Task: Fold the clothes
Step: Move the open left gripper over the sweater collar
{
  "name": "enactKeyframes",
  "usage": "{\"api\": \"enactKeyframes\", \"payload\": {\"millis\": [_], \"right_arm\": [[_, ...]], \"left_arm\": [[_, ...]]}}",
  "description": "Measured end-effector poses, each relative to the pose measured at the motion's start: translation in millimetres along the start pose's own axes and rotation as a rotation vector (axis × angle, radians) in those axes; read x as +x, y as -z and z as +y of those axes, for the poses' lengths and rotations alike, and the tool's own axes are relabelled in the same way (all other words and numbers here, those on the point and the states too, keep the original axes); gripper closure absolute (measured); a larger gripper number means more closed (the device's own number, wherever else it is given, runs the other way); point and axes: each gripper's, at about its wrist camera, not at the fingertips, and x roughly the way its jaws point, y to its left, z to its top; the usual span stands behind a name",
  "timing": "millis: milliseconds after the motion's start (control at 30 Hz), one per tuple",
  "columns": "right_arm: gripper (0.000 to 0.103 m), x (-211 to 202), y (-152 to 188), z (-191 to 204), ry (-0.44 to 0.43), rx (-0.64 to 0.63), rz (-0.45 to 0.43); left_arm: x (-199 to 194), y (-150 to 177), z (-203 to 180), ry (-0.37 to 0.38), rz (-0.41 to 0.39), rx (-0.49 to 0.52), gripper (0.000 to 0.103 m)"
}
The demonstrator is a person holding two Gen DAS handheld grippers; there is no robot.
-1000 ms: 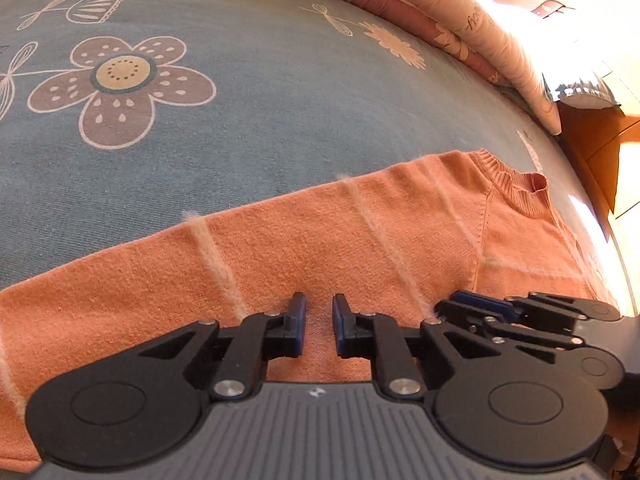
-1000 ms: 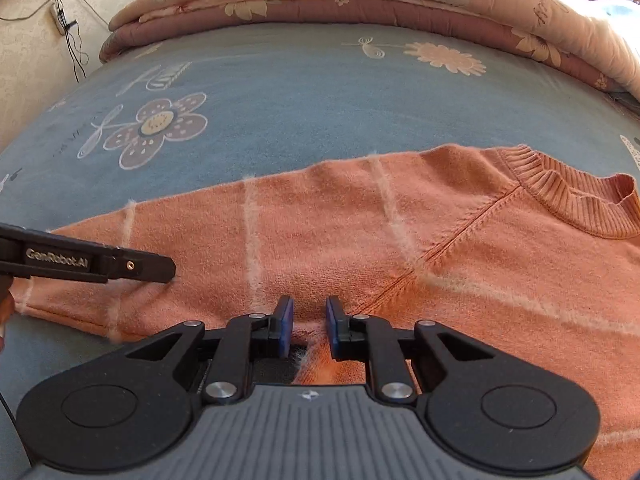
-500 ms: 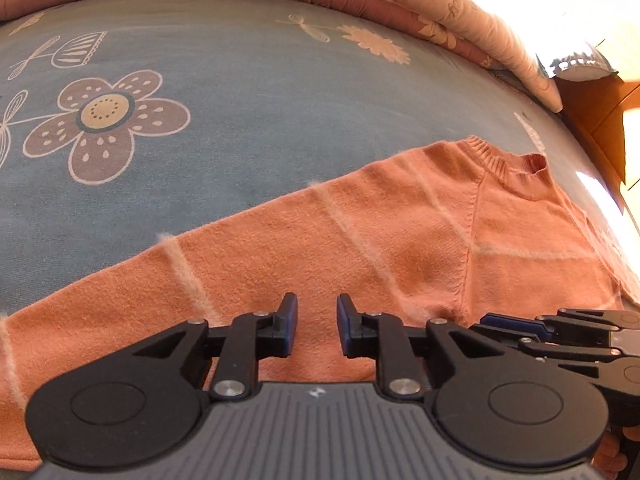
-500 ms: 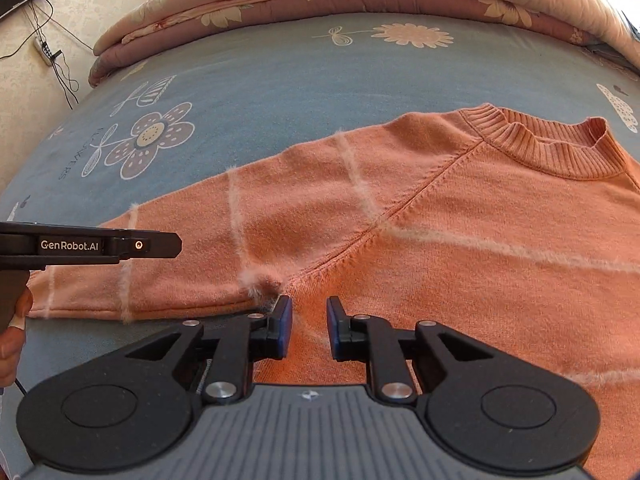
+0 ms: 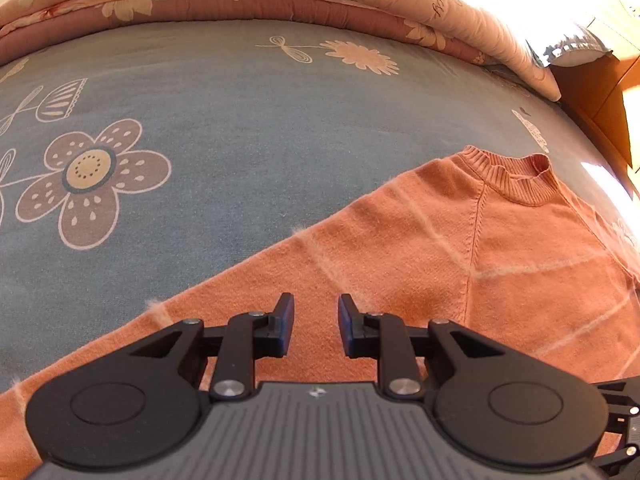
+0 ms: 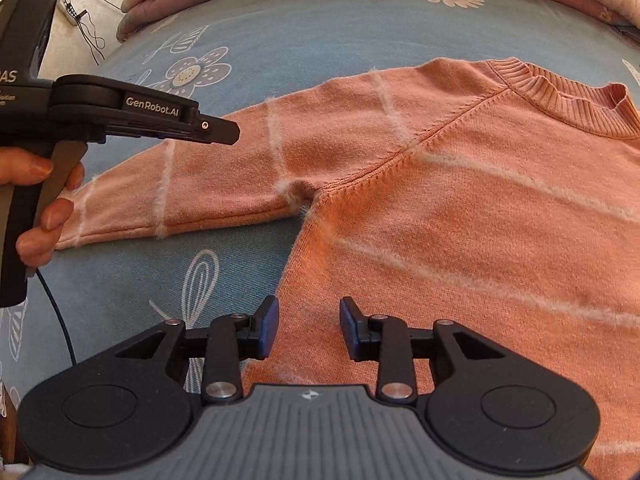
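Item: orange sweater (image 6: pixel 460 216), flat on the bed (image 5: pixel 240 120), collar away, one sleeve (image 6: pixel 208 184) stretched out.
Left hand-held gripper (image 5: pixel 316 330): jaws parted, empty, over the sleeve.
Right hand-held gripper (image 6: pixel 307 328): parted, empty, at the side seam.
Advice: pinch the sleeve by its edge, fold across the chest, keep it smooth.
Unseen: hem, far sleeve, cuff behind fingers.
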Motion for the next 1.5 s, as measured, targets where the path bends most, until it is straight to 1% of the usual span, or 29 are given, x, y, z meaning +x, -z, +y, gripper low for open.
{"api": "enactKeyframes", "payload": {"millis": [100, 167, 233, 300, 367, 400, 433, 500, 533, 600, 633, 667, 700, 733, 767, 800, 833, 867, 967, 1033, 1133, 1167, 1267, 1333, 1367, 1433, 1500], "right_arm": [[0.065, -9.9, 3.2, -10.2, 0.002, 0.006, -0.019], [0.065, -15.4, 1.2, -21.7, 0.003, 0.038, -0.037], [0.065, -20.0, -0.2, -30.7, 0.009, 0.067, -0.054], [0.065, -24.1, -1.6, -38.8, 0.015, 0.079, -0.068], [0.065, -29.0, -1.0, -52.5, 0.042, 0.099, -0.085], [0.061, -31.5, -0.6, -59.8, 0.056, 0.109, -0.094], [0.056, -34.0, -0.1, -67.0, 0.071, 0.12, -0.103], [0.054, -38.9, 0.8, -81.6, 0.1, 0.141, -0.12], [0.053, -41.4, 1.2, -88.8, 0.114, 0.152, -0.128], [0.05, -46.4, 2.1, -103.4, 0.143, 0.173, -0.146], [0.047, -48.0, 4.7, -111.5, 0.155, 0.188, -0.149], [0.047, -49.2, 7.9, -120.0, 0.166, 0.203, -0.15], [0.047, -50.4, 11.2, -128.5, 0.177, 0.219, -0.152], [0.047, -50.1, 13.4, -132.7, 0.178, 0.227, -0.15], [0.047, -49.3, 15.2, -135.6, 0.176, 0.232, -0.148], [0.047, -48.4, 17.0, -138.4, 0.174, 0.238, -0.145], [0.047, -47.6, 18.9, -141.2, 0.172, 0.244, -0.142], [0.047, -46.8, 20.7, -144.0, 0.17, 0.249, -0.139], [0.044, -44.3, 26.2, -152.5, 0.165, 0.266, -0.131], [0.039, -43.0, 28.7, -155.8, 0.159, 0.273, -0.131], [0.035, -42.4, 31.4, -157.3, 0.14, 0.274, -0.145], [0.034, -42.5, 32.3, -157.9, 0.133, 0.276, -0.152], [0.032, -42.4, 32.4, -157.9, 0.123, 0.279, -0.158], [0.029, -42.2, 30.9, -156.7, 0.124, 0.278, -0.155], [0.029, -42.1, 30.1, -155.9, 0.127, 0.275, -0.152], [0.029, -42.4, 28.4, -154.5, 0.131, 0.272, -0.145], [0.029, -45.8, 28.5, -152.9, 0.141, 0.273, -0.141]], "left_arm": [[12.1, -18.7, -5.7, 0.024, -0.008, 0.029, 0.082], [20.2, -31.2, -9.8, 0.042, -0.013, 0.048, 0.083], [30.9, -45.9, -29.0, 0.116, -0.015, 0.09, 0.081], [51.9, -59.1, -54.5, 0.202, 0.015, 0.131, 0.081], [76.3, -65.2, -72.5, 0.267, 0.057, 0.131, 0.081], [86.3, -66.3, -79.0, 0.283, 0.076, 0.139, 0.08], [95.6, -65.7, -84.9, 0.271, 0.083, 0.152, 0.079], [108.0, -62.8, -89.1, 0.184, 0.08, 0.181, 0.078], [107.4, -64.1, -84.2, 0.155, 0.064, 0.167, 0.087], [106.1, -66.7, -74.4, 0.098, 0.031, 0.14, 0.088], [103.2, -71.1, -73.5, 0.056, 0.019, 0.137, 0.088], [100.3, -75.6, -72.8, 0.016, 0.007, 0.133, 0.091], [97.3, -81.1, -75.9, 0.022, -0.002, 0.123, 0.089], [94.3, -86.7, -79.2, 0.03, -0.011, 0.114, 0.083], [91.2, -92.1, -85.8, 0.094, -0.03, 0.106, 0.076], [90.2, -94.6, -93.6, 0.148, -0.042, 0.112, 0.07], [91.4, -96.6, -108.1, 0.208, -0.056, 0.142, 0.059], [95.2, -96.4, -119.7, 0.236, -0.057, 0.172, 0.053], [121.7, -93.9, -143.4, 0.235, -0.006, 0.247, 0.05], [142.2, -91.1, -140.3, 0.145, 0.01, 0.232, 0.05], [136.8, -100.4, -130.8, 0.117, -0.023, 0.183, 0.05], [135.0, -103.5, -127.6, 0.107, -0.034, 0.166, 0.055], [129.4, -112.5, -118.3, 0.08, -0.067, 0.117, 0.054], [109.9, -109.9, -122.0, 0.101, -0.083, 0.132, 0.052], [97.8, -103.5, -126.3, 0.114, -0.089, 0.145, 0.05], [74.9, -87.8, -135.2, 0.129, -0.09, 0.179, 0.045], [53.9, -67.6, -142.6, 0.127, -0.077, 0.205, 0.044]]}}
